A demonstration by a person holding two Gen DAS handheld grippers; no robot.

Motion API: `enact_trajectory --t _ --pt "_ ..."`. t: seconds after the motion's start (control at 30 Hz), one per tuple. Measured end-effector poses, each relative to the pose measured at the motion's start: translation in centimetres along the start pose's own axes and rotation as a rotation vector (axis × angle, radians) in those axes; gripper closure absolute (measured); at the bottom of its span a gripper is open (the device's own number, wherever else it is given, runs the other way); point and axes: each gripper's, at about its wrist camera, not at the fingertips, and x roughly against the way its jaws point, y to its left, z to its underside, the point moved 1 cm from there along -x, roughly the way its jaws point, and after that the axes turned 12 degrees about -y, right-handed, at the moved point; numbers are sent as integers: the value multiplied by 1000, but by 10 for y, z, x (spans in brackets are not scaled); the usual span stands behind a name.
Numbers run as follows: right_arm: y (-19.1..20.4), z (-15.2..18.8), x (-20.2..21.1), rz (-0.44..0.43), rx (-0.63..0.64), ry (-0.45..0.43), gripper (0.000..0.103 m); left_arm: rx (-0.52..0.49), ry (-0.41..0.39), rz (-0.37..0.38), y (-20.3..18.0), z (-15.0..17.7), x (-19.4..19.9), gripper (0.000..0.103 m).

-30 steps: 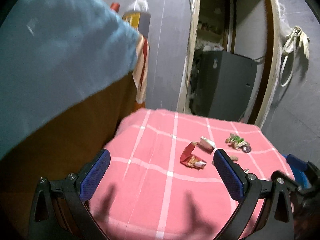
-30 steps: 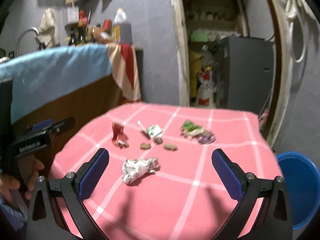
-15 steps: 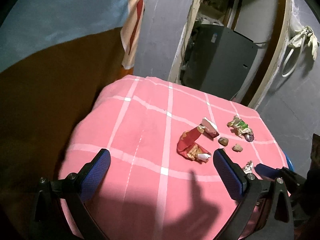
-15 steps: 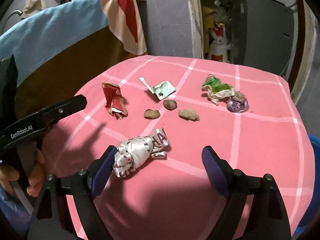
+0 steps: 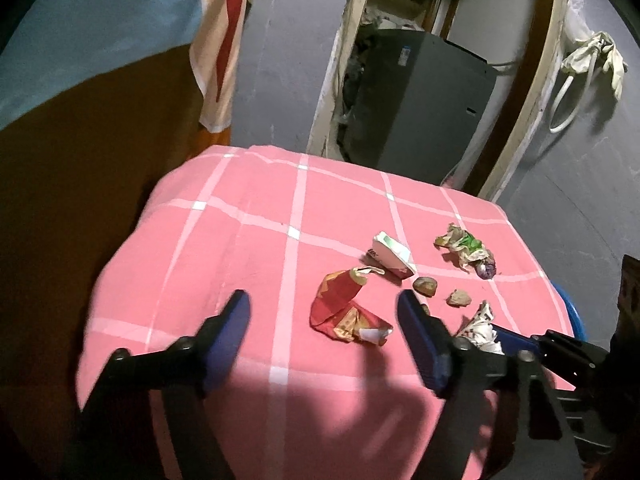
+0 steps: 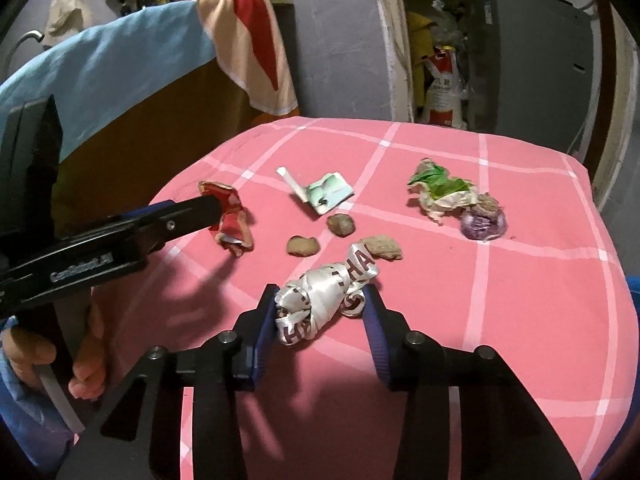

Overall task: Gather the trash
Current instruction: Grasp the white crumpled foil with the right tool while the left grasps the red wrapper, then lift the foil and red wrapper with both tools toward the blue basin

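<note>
- The pink checked tablecloth (image 6: 500, 320) is the landmark here; all the litter lies on it.
- The right gripper (image 6: 320, 312) sits low over the near part of the cloth, its jaws closing with the crumpled white ribbon wrapper (image 6: 320, 300) between them; the left blue pad touches the wad, while the right pad is only at its edge, so it is not yet clamped.
- The left gripper (image 5: 324, 320) hangs over the cloth's left side, jaws closing but well apart, the crushed red wrapper (image 5: 344, 312) lying on the cloth between the fingertips, untouched.
- Just beyond the red wrapper lies a small white and green carton (image 6: 324, 194), flattened and tilted.
- Three brown lumps (image 6: 340, 224) sit mid-cloth, between the carton and the ribbon wrapper.
- Toward the cloth's far right lies a green and cream wrapper (image 6: 440, 192), with a purple scrap (image 6: 482, 224) touching it.
- Past the cloth's right edge, a blue bin (image 5: 572, 316) shows.
- A hand (image 6: 86, 364) grips the left tool's handle beside the cloth's left edge.
</note>
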Motion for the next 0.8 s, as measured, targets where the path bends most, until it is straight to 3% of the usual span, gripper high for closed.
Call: enact_trajectory --t 0.17,0.3,0.57,0.8 --pt "-11 -1 4 17 -32 -9 66 14 31 7 0 0 -10 53" --pt "-14 0 7 17 -44 -14 67 25 55 8 0 1 -14 75" --pt "-14 2 13 12 -46 -19 67 48 48 8 -4 3 -6 84" --pt "-15 4 33 13 -53 -78 67 90 13 15 -13 9 12 89"
